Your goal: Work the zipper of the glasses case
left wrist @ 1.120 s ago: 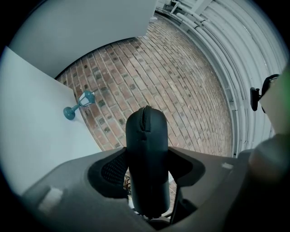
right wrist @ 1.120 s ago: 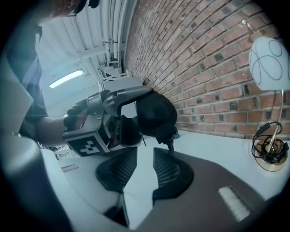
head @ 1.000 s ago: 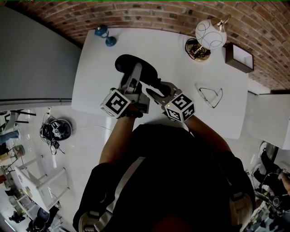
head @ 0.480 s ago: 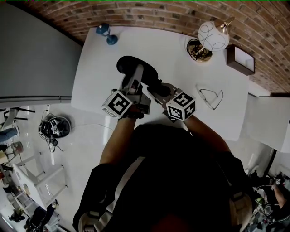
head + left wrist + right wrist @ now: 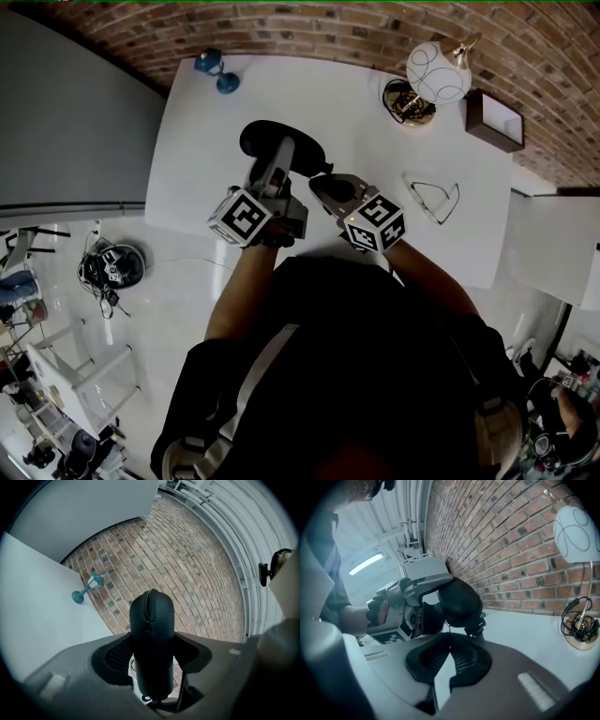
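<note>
The black glasses case [image 5: 278,141] is held above the white table [image 5: 375,122], gripped across its middle by my left gripper [image 5: 279,161]. In the left gripper view the case [image 5: 151,639] stands between the pads with its zipper line running up the front. My right gripper [image 5: 319,183] meets the case's near end from the right. Its jaws have just been closing and now touch at the tips [image 5: 450,637], where the thin zipper pull [image 5: 449,629] hanging from the case [image 5: 459,602] runs in between them.
A pair of glasses [image 5: 433,199] lies on the table to the right. Along the brick wall stand a round white lamp [image 5: 434,70], a brown box [image 5: 494,119] and a small blue ornament [image 5: 216,70]. The table's near edge is under my hands.
The right gripper's jaws have closed at the near end of the case. The left gripper and the case have stayed in place.
</note>
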The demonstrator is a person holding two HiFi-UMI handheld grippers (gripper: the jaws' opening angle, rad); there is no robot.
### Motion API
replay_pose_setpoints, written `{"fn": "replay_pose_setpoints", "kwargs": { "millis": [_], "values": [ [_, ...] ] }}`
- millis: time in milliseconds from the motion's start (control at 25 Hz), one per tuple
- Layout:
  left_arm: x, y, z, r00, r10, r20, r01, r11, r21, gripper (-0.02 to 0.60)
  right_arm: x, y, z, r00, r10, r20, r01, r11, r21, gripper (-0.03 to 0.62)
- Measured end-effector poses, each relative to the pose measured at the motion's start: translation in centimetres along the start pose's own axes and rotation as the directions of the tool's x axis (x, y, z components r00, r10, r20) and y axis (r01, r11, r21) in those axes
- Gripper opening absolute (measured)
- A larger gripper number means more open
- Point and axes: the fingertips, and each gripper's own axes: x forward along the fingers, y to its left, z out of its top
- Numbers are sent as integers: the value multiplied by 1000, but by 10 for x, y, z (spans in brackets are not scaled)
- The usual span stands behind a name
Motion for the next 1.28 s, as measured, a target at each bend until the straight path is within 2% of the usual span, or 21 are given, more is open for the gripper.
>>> {"fn": "replay_pose_setpoints", "kwargs": {
  "millis": [120, 320, 520, 680, 840, 960, 1080, 1160, 1280],
  "values": [
    [-1, 4, -4, 1000, 17, -20, -17, 1000, -3, 252, -2, 0, -1, 1000, -18, -4, 18, 999, -45, 3],
    [-3, 5, -11, 999, 15, -44, -19, 996, -90, 250, -7, -6, -1, 998, -59, -1, 59, 994, -91, 3],
    [-6, 9, -15, 998, 34, -55, -40, 993, -110, 250, -9, -6, -4, 996, -83, -19, 79, 985, -155, 3],
    [-9, 13, -18, 997, 45, -58, -54, 985, -163, 249, -11, -8, -5, 995, -96, -15, 92, 984, -149, 3],
    [-14, 15, -20, 996, 46, -77, -60, 982, -179, 247, -14, -13, -5, 995, -97, -5, 96, 989, -114, 3],
    [-16, 13, -24, 997, 1, -71, -19, 968, -248, 244, -18, -19, -3, 995, -95, 9, 95, 992, -82, 3],
    [-20, 9, -26, 999, -30, -42, 16, 954, -299, 244, -19, -13, -5, 999, -52, -6, 51, 993, -109, 3],
    [-22, 8, -25, 999, -38, -30, 28, 960, -279, 249, -17, -5, -7, 999, -19, -27, 15, 991, -136, 2],
    [-22, 4, -21, 997, -73, -23, 67, 979, -190, 259, -15, 7, -8, 999, 17, -52, -27, 981, -193, 2]
  ]
}}
